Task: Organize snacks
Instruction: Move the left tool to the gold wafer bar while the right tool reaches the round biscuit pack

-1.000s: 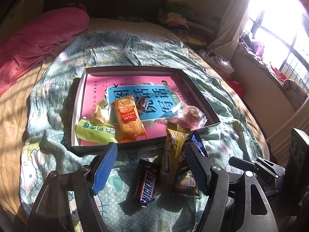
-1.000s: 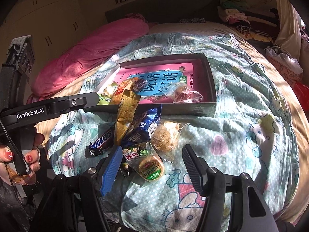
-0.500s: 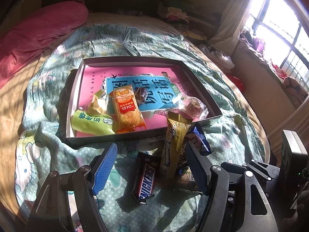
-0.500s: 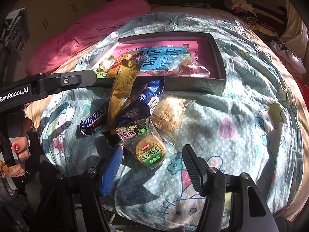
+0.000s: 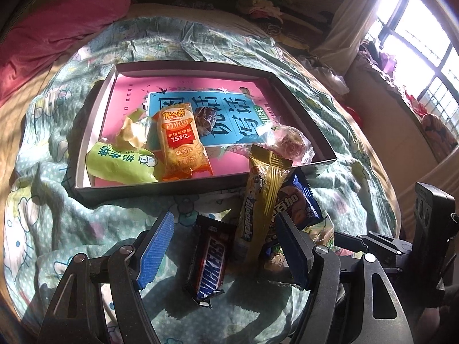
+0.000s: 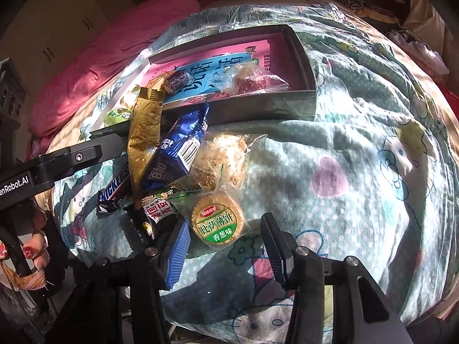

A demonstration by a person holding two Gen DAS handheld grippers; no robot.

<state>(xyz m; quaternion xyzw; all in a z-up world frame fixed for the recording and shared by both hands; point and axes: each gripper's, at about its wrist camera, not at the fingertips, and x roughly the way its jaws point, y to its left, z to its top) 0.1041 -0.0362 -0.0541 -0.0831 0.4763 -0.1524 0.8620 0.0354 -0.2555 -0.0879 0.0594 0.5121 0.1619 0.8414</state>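
Since a second ago both tongs have dropped closer to the snack pile, so the wrappers look larger, and the right pair has narrowed its gap.

The right tongs [image 6: 226, 246] are closing around the round green-labelled cracker pack [image 6: 217, 219], which lies between the tips; the pads do not yet press on it. The left tongs [image 5: 226, 246] are released, spread wide over the Snickers bar [image 5: 210, 261] and the lower end of the gold bar [image 5: 259, 200], touching neither.

Just beyond, a blue wrapper [image 6: 176, 154] leans on the gold bar, and a clear pack of crumbly cake [image 6: 221, 160] lies beside it. All of these rest loose on the quilt just in front of the shallow box [image 5: 200, 190]. Inside the box, on a pink and blue book cover [image 5: 229, 114], lie an orange rice-cracker pack [image 5: 180, 140], a green pack [image 5: 120, 163], a dark sweet [image 5: 205, 119] and a clear-wrapped pastry [image 5: 288, 143].

The surface is a bed under a rumpled pale green cartoon quilt [image 6: 344, 157], strongly sunlit. A pink blanket [image 5: 57, 34] is bunched at the far left, clothes are heaped at the head of the bed, and a barred window [image 5: 416, 37] glares at the right.
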